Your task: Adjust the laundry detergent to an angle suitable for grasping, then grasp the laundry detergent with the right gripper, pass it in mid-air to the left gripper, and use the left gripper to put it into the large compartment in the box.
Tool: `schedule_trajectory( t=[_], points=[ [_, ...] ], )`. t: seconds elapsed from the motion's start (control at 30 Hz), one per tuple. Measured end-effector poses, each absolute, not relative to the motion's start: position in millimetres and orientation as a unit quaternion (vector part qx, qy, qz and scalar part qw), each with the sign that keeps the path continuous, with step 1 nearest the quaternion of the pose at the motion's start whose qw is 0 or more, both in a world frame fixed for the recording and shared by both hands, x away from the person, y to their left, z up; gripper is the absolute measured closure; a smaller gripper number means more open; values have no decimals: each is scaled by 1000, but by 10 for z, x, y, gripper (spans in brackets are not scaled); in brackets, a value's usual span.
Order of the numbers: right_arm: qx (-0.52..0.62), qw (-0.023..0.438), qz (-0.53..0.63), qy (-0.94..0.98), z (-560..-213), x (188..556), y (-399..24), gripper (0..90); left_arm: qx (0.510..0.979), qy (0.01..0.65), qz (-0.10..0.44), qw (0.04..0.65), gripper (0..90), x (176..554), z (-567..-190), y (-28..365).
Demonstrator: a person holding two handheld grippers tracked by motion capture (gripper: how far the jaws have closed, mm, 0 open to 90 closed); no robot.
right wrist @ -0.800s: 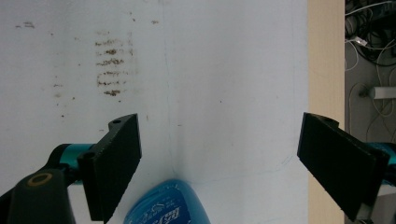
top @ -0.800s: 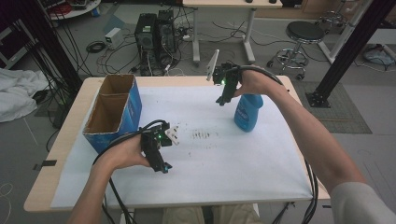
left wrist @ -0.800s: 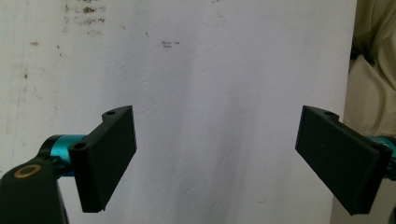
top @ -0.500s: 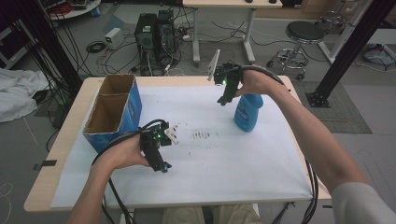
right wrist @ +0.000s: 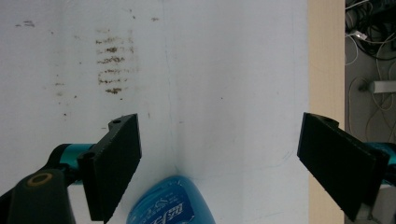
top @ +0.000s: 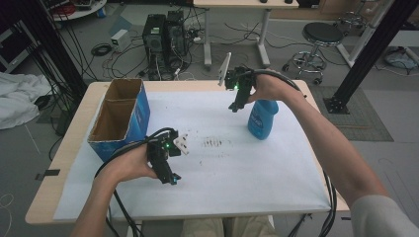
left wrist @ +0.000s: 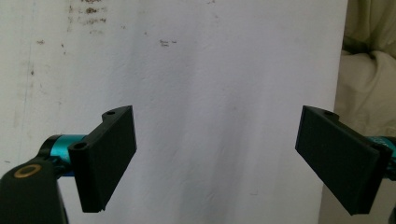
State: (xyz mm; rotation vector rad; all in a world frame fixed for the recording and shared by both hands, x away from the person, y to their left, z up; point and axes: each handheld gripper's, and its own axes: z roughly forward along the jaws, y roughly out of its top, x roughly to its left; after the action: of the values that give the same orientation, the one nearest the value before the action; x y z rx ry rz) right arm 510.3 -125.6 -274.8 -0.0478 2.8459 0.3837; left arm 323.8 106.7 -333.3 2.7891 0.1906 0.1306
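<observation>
A: Change since the 2 earlier pictures?

B: None logged. Both hands, both grippers and the bottle lay where they had been.

A: Item 1?

B: Right gripper (top: 236, 106), held over the far right part of the table, beside the blue bottle (top: 262, 118). Jaws stood wide apart, nothing between them. In the right gripper view the bottle (right wrist: 170, 203) sat low in the frame, below the gap and nearer the left-hand jaw, its label facing up; no pad touched it.

A: Item 2?

B: Left gripper (top: 170, 177), held near the front left of the table. Jaws likewise spread wide and empty. The left gripper view showed bare white sheet (left wrist: 210, 93) between them, with pale cloth past the sheet's edge at the right.

A: Surroundings?

B: 1 white sheet covering the wooden table (top: 74, 133), marked by a patch of brown smudges (top: 215, 144) near its middle, well apart from both grippers. 1 cardboard box (top: 141, 111), blue-sided, 2 open compartments, standing at the left edge, near the left hand. The bottle stood upright on the sheet.
</observation>
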Motion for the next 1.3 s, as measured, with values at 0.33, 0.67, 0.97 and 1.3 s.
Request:
schedule_trajectory(
  t=[0.33, 0.67, 0.97, 1.3],
  points=[
    [-22, 136, 129, 982, -2686, 5015, -1280, 128, 982, 64, 42, 172, 125, 3267, -3350, 1040],
    [-29, 139, 135, 981, -2580, 4733, -1286, 128, 982, 66, 41, 173, 125, 3293, -3359, 1049],
    [-11, 138, 117, 983, -2607, 4401, -1465, 128, 983, 60, 36, 172, 124, 3327, -3370, 1012],
    [18, 129, 104, 986, -2644, 4126, -1797, 128, 983, 55, 36, 173, 124, 3337, -3352, 985]
  ],
)
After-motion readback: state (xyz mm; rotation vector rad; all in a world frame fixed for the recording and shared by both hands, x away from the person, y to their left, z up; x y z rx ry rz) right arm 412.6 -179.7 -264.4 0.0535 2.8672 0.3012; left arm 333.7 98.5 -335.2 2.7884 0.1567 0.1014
